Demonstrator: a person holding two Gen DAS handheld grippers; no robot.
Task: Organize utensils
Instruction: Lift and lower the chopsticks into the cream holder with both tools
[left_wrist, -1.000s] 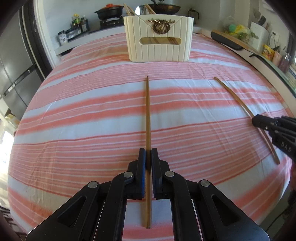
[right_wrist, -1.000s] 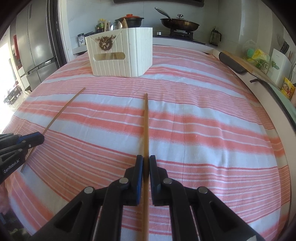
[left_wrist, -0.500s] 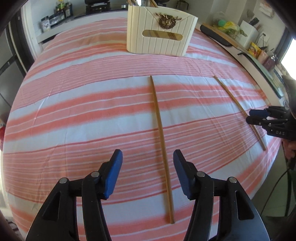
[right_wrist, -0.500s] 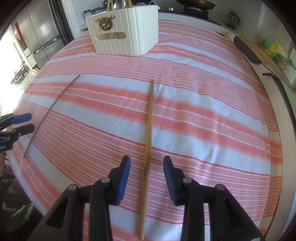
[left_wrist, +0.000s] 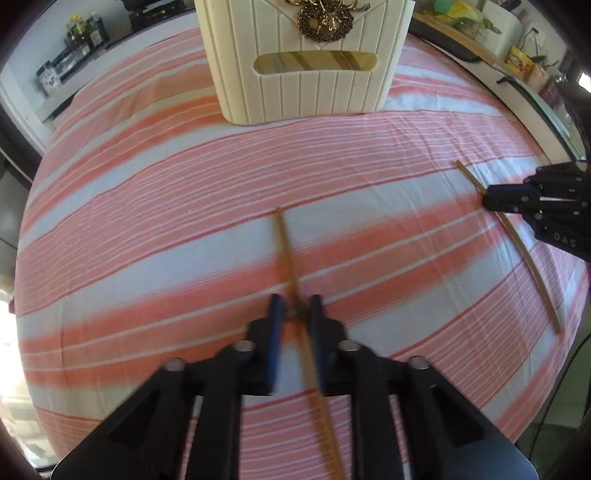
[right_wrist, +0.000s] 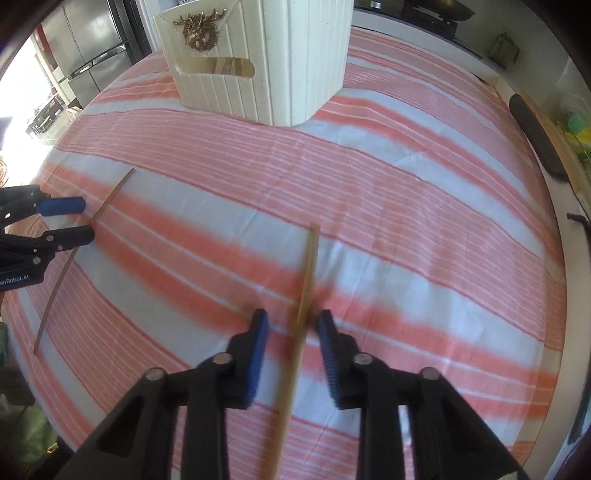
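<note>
Two wooden chopsticks lie on the striped tablecloth. One chopstick (left_wrist: 291, 273) runs between the fingers of my left gripper (left_wrist: 295, 310), which is open with a narrow gap around it. The other chopstick (right_wrist: 306, 291) runs between the fingers of my right gripper (right_wrist: 290, 325), which is open wider around it. Each view also shows the other chopstick (left_wrist: 517, 240) (right_wrist: 74, 258) with the other gripper (left_wrist: 491, 201) (right_wrist: 85, 219) over it. The cream ribbed utensil holder (left_wrist: 306, 59) (right_wrist: 258, 55) stands upright at the far side.
The red and white striped cloth (left_wrist: 147, 206) covers the whole table. A kitchen counter with jars (left_wrist: 74, 44) is behind at the left. A cutting board and packets (left_wrist: 480, 40) sit on the counter at the right. A fridge (right_wrist: 85, 48) stands far left.
Both grippers were shut on their chopsticks, then opened wide and lifted. Now both have moved forward toward the holder and lower, with the jaws narrower around the chopsticks, which still lie on the cloth.
</note>
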